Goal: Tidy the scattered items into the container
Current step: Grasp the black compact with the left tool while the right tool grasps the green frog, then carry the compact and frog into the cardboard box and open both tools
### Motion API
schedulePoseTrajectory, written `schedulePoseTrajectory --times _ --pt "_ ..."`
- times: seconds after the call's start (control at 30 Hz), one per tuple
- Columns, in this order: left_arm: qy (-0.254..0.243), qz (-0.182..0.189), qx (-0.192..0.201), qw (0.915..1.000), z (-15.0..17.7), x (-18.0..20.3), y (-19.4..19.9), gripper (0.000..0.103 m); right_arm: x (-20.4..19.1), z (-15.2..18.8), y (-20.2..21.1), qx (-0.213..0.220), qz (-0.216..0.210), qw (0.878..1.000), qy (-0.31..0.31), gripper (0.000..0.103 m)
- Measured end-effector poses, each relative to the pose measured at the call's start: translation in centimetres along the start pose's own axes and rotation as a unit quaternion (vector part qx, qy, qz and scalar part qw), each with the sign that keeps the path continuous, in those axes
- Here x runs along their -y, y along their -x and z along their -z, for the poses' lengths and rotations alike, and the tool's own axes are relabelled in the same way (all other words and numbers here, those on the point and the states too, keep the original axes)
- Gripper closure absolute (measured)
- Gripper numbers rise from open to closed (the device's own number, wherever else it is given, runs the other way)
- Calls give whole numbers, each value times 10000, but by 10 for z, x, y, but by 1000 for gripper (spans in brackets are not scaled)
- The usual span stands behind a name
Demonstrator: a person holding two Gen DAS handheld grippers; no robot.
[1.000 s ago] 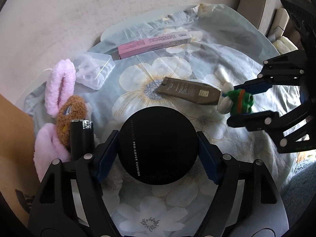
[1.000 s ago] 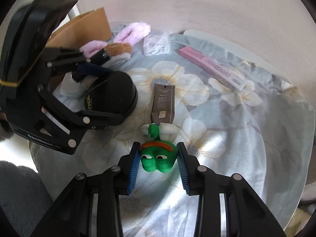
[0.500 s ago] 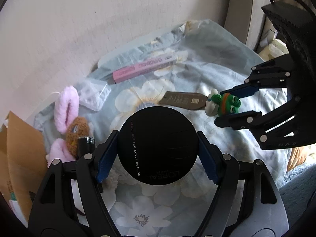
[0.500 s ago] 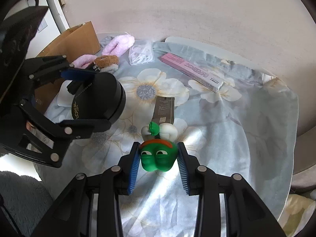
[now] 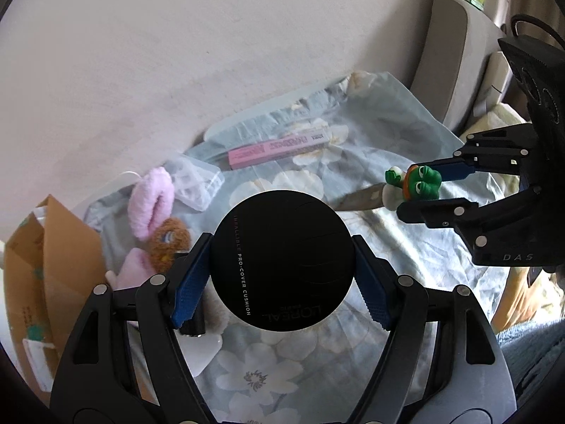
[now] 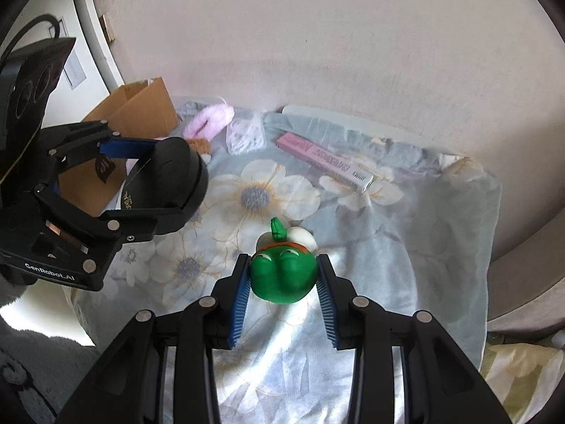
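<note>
My left gripper (image 5: 282, 275) is shut on a round black cushion compact (image 5: 282, 261) and holds it above the floral cloth (image 5: 406, 247). My right gripper (image 6: 284, 279) is shut on a green frog toy (image 6: 284, 272), also lifted off the cloth. Each gripper shows in the other's view: the left gripper (image 6: 141, 182) with the compact (image 6: 166, 176), and the right gripper (image 5: 434, 189) with the frog (image 5: 420, 183). An open cardboard box (image 5: 53, 258) (image 6: 137, 113) stands at the cloth's left edge, beside the left gripper.
On the cloth lie a long pink box (image 5: 279, 146) (image 6: 325, 162), a clear plastic bag (image 5: 194, 183), a pink fluffy item (image 5: 152, 194) with a brown plush (image 5: 167, 243), a brown sachet (image 5: 363, 199) and a black tube (image 5: 192, 321). A pale wall runs behind.
Both grippers have risen with the compact and the frog still held, so the cloth looks farther away. The cardboard box has come into the left wrist view.
</note>
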State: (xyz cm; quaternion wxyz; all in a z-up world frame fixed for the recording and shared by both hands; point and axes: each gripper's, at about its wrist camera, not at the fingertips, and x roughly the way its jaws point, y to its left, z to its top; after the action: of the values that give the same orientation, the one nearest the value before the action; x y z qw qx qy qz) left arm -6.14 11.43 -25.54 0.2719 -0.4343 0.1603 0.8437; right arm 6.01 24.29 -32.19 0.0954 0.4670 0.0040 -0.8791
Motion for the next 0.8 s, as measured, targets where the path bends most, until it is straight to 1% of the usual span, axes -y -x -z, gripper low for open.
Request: schedulePoseTrajectory --times 0.13,0.27,0.4,0.5,0.6,0.67,0.8 --pt "121 -87 41 9999 -2 -4 11 29 -1 -5 12 139 -1 9999 -30 70" --pt "316 -231 82 9992 -3 -13 29 29 -4 -18 28 302 -7 9995 -56 70" --pt "587 -473 85 9971 -6 -26 50 29 -12 -39 50 605 -98 9981 56 70" --pt "890 -699 121 9935 -7 -42 70 29 -25 -60 66 857 -183 9957 313 70" --pt "1155 -1032 249 9876 -5 -58 95 29 -40 -82 78 1130 -447 9911 544 70" --pt "1343 -1340 267 9815 -1 -71 113 29 -54 -100 83 1293 -645 9869 717 70" --pt "1825 -1667 307 9685 16 -99 139 29 -85 -132 82 1502 -1059 9772 1062 70"
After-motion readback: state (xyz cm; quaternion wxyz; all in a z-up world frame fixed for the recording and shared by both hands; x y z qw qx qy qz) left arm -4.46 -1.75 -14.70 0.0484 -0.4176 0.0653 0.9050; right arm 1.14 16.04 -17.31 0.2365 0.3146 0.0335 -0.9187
